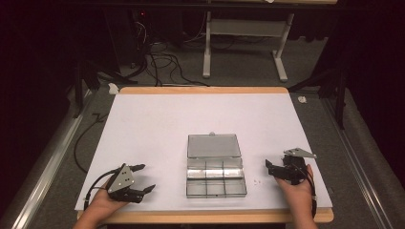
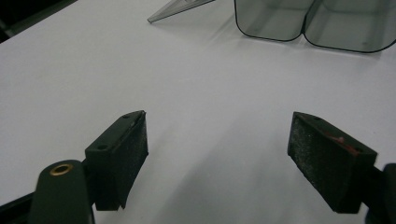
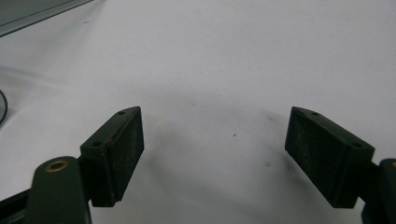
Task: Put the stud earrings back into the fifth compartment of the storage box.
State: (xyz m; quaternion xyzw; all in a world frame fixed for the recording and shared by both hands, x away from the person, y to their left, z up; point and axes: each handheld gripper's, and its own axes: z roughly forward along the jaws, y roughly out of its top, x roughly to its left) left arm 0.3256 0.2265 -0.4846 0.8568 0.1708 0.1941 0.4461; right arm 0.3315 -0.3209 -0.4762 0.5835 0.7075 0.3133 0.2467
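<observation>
Left claw [image 1: 142, 178]: spread wide, empty | right claw [image 1: 268, 167]: spread wide, empty | compartment box [image 1: 215, 165]: between, lid open

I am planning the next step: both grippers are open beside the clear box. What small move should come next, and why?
Probably bring the left gripper toward the open compartment box. Both it and the right gripper are open, empty and apart from the box.

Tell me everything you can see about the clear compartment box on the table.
The compartment box is smoky transparent plastic, open, with its lid laid back flat away from the person. The base is split by dividers into a grid of compartments that look empty. It rests on the white table, near the front edge, between the two grippers, neither touching it.
</observation>
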